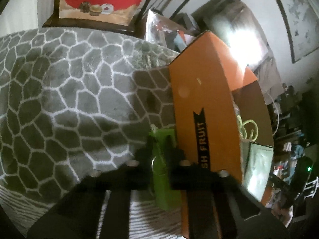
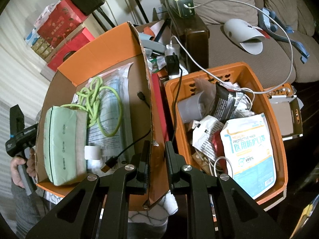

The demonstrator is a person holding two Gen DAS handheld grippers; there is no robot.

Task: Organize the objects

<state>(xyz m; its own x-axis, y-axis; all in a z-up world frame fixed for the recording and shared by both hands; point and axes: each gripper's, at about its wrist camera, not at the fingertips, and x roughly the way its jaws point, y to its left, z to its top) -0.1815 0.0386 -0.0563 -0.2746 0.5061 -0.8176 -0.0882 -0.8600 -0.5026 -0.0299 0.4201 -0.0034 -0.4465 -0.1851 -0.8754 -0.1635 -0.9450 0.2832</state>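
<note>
My left gripper (image 1: 160,145) is shut on a slim bright green item (image 1: 162,189) with a metal ring, held just left of the orange "FRESH FRUIT" cardboard box (image 1: 203,91). The box stands open and holds a lime green cable (image 2: 95,101), a pale green tissue pack (image 2: 61,145), a white tape roll (image 2: 92,153) and a black USB cable. My right gripper (image 2: 158,155) is shut on the box's right wall (image 2: 148,91), with one finger inside and one outside. A hand (image 2: 19,167) holds the left gripper's handle beyond the box's left side.
An orange plastic basket (image 2: 279,123) to the right of the box is full of mask packs (image 2: 251,155), a grey cup and cables. The box rests on a grey rug (image 1: 69,89) with white lines. A brown sofa (image 2: 249,65) and red gift boxes (image 2: 59,22) stand behind.
</note>
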